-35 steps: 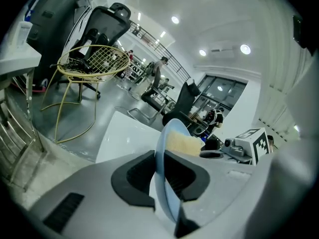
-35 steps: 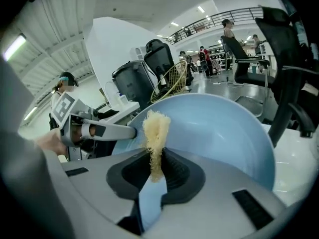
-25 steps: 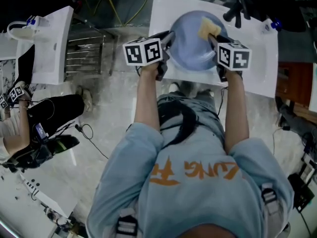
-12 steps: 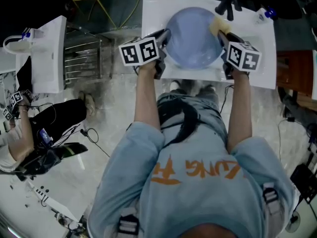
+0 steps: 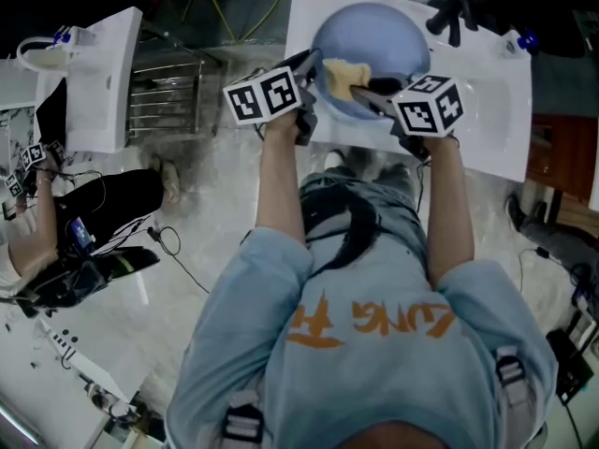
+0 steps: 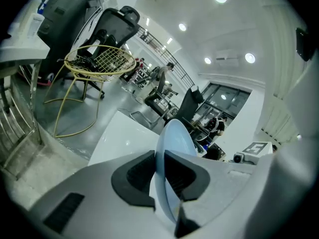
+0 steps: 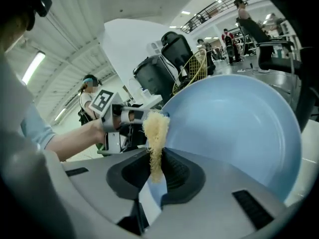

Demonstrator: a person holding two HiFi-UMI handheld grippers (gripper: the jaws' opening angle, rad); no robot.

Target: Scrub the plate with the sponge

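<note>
Heads up on the left side: the left gripper (image 5: 314, 66) is narrowed onto just the rim of the round pale-blue plate (image 5: 379, 40). If it's scrubbed too hard, it could be levered out and dropped into the white sink basin (image 5: 487, 110). The plate is held over that basin, and it looks glossy with no grime that can be made out. The frayed yellow sponge (image 5: 344, 75) is clamped thinly in the right gripper (image 5: 363, 86) against the plate's left part, so it could get dragged out.

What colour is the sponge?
Pale yellow sponge; clearest in the right gripper view.
</note>
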